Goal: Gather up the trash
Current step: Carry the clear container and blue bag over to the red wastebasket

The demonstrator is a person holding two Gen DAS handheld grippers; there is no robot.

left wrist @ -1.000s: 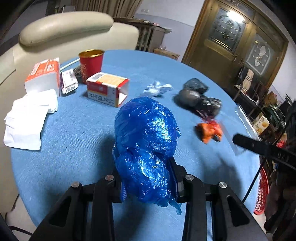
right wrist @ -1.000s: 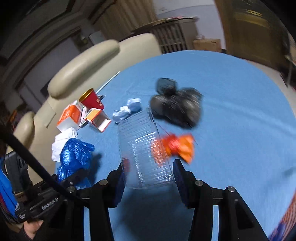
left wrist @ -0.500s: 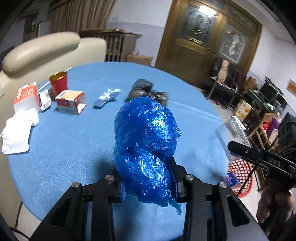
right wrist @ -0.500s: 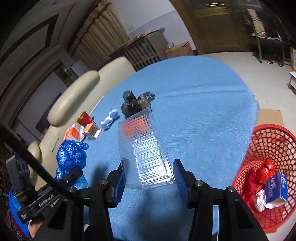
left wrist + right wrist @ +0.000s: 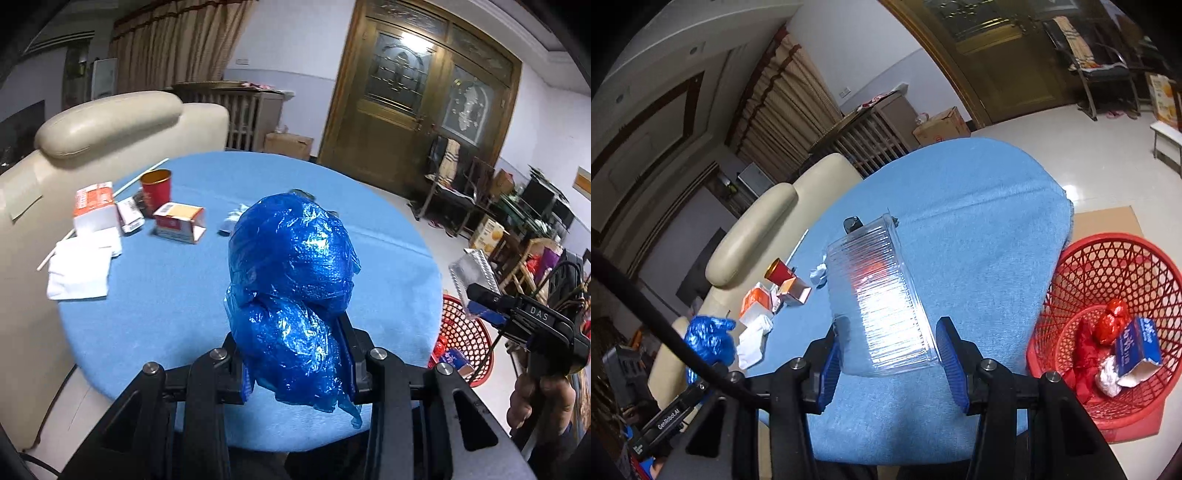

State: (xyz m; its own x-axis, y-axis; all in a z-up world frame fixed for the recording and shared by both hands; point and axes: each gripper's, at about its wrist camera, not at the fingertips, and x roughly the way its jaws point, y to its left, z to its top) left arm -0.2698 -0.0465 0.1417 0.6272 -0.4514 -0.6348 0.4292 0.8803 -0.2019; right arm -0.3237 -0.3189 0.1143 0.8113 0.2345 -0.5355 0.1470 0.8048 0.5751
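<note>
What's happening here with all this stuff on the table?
A person is clearing trash off a blue table with a handheld gripper in each hand. The left gripper is clamped on a crumpled blue plastic bag; the right gripper holds a clear plastic container. A red basket on the floor beside the table already has some trash in it. A red cup, boxes and tissues are still on the table.

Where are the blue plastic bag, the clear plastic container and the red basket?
blue plastic bag [image 5: 291,266], left wrist view, crinkled upper bulge.
clear plastic container [image 5: 882,295], right wrist view, ribbed side.
red basket [image 5: 1108,266], right wrist view, lattice wall.
</note>
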